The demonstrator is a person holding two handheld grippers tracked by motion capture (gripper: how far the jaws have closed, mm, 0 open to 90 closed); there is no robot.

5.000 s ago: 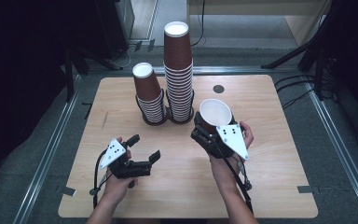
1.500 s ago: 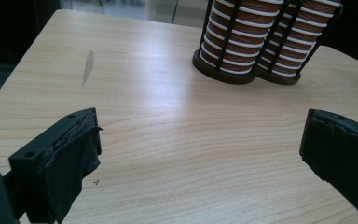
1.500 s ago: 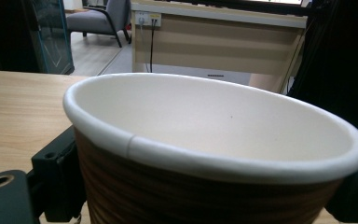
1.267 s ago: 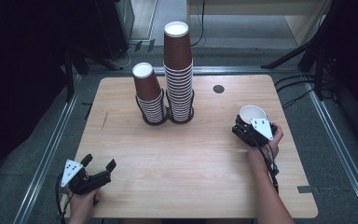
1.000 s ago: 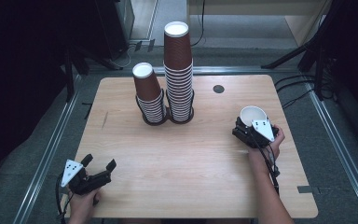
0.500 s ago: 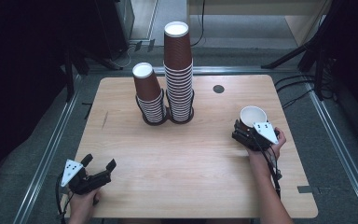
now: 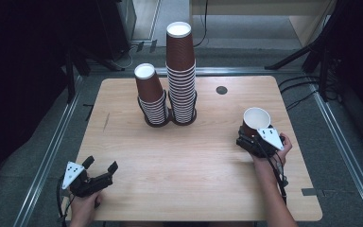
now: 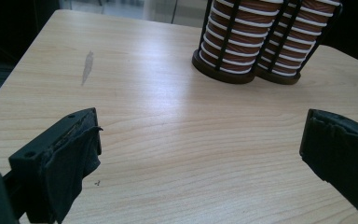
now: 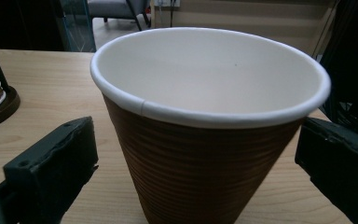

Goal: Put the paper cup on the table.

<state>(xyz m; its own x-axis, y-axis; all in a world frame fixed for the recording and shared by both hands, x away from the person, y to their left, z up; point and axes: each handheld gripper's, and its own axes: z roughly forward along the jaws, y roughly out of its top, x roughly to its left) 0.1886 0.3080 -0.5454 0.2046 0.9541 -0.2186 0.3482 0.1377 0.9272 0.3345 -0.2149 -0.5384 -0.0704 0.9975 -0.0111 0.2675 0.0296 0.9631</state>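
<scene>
A brown ribbed paper cup (image 7: 256,117) with a white inside stands upright, mouth up, on the right side of the wooden table (image 7: 194,156). My right gripper (image 7: 246,137) sits just behind it, open. In the right gripper view the cup (image 9: 205,154) stands between the two jaws with a gap on each side. My left gripper (image 7: 101,163) rests at the table's front left corner, open and holding nothing; the left gripper view has bare wood between its jaws (image 8: 200,140).
Two upside-down stacks of brown cups stand in a black wire holder (image 7: 170,120) at the back centre: a short stack (image 7: 153,97) and a tall stack (image 7: 181,71). The left gripper view has their lower parts (image 8: 235,37). A small dark disc (image 7: 221,90) lies behind the cup.
Since five seconds ago the right gripper carried the cup from the table's centre to the right side. The left gripper pulled back to the front left corner. In the last second, almost nothing moved.
</scene>
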